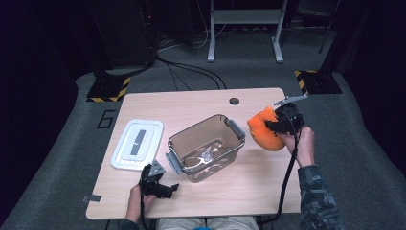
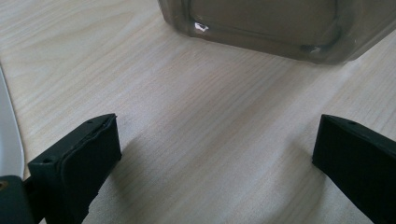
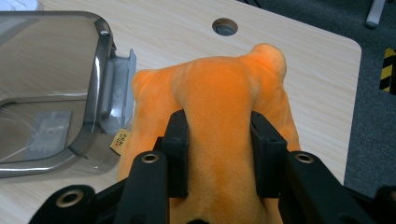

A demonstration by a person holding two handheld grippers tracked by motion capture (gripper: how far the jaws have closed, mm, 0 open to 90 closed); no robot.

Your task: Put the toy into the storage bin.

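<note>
Right gripper (image 3: 219, 154) pinches the orange plush toy (image 3: 219, 93) near the desk's right edge, beside the clear bin (image 1: 206, 146) — soft fabric could slip out. Left gripper (image 2: 215, 154) rests open — holding nothing.

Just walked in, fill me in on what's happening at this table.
A person works with a gripper in each hand. The right gripper is shut on an orange plush toy, held off the table beside the clear plastic bin. The left gripper rests open near the table's front edge, holding nothing. The bin's white lid lies off to its left.
</note>
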